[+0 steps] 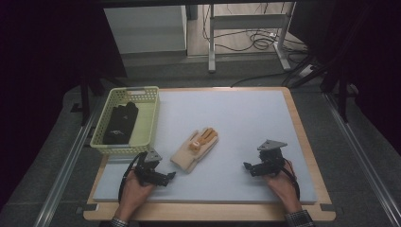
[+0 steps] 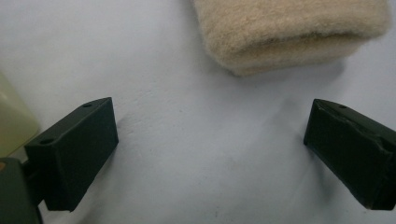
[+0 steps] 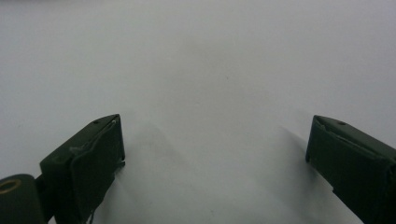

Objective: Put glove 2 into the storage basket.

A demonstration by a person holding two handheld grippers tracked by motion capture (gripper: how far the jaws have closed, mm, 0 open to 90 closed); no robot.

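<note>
Black jaws stand wide apart on both grippers, with nothing between them but bare mat. In the left gripper view, the left gripper (image 2: 210, 140) hangs low over the pale grey mat (image 2: 177, 93), and the cuff end of a cream glove (image 2: 289, 32) lies just ahead of its jaws, apart from them; a sliver of a pale yellow basket (image 2: 14, 121) shows at that view's left edge. In the right gripper view, the right gripper (image 3: 215, 158) faces plain mat, its jaws casting soft shadows on it.

From the high view, the left gripper (image 1: 171, 175) sits near the mat's front left, its jaws pointing toward the glove (image 1: 195, 149), which lies flat near the middle of the mat, orange-marked fingers pointing away from the person and cuff toward the front edge. The right gripper (image 1: 247, 166) rests at the front right, well apart from the glove, jaws aimed left. A hand holds each tool, sleeves at the bottom edge. The basket (image 1: 146, 124) stands at the mat's left rear corner, with a black glove (image 1: 120, 122) lying in it. The mat covers a wooden table (image 1: 302, 142).
</note>
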